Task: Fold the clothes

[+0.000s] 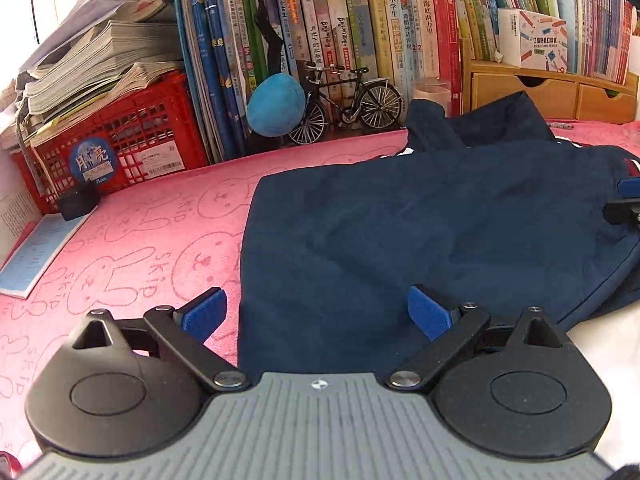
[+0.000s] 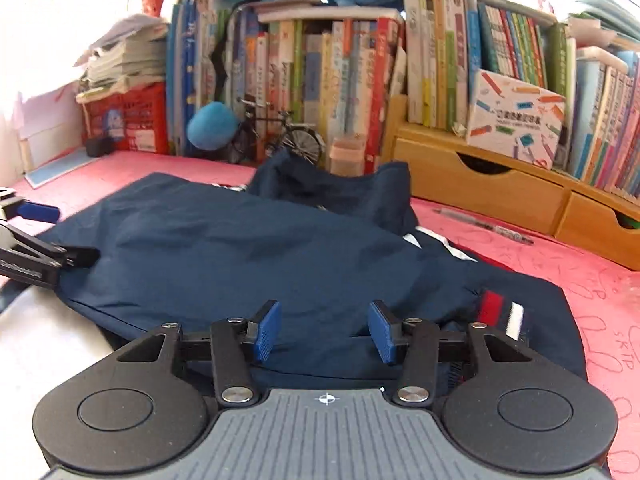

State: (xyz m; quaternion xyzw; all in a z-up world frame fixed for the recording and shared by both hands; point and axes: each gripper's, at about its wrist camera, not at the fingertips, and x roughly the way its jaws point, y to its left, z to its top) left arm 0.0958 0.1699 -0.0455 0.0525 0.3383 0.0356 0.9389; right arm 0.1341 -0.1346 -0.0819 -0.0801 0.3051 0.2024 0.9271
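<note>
A navy blue garment lies partly folded on a pink cloth with rabbit drawings. My left gripper stands wide open low over the garment's left front edge, one blue pad over the pink cloth and the other over the fabric. In the right wrist view the garment shows a red and white striped trim at its right. My right gripper hovers at the near hem, jaws partly apart, with cloth below them and nothing pinched. The left gripper shows at the garment's far left edge.
Rows of books line the back. A red crate with stacked papers, a blue plush ball and a model bicycle stand before them. A wooden drawer unit and a pen lie at right.
</note>
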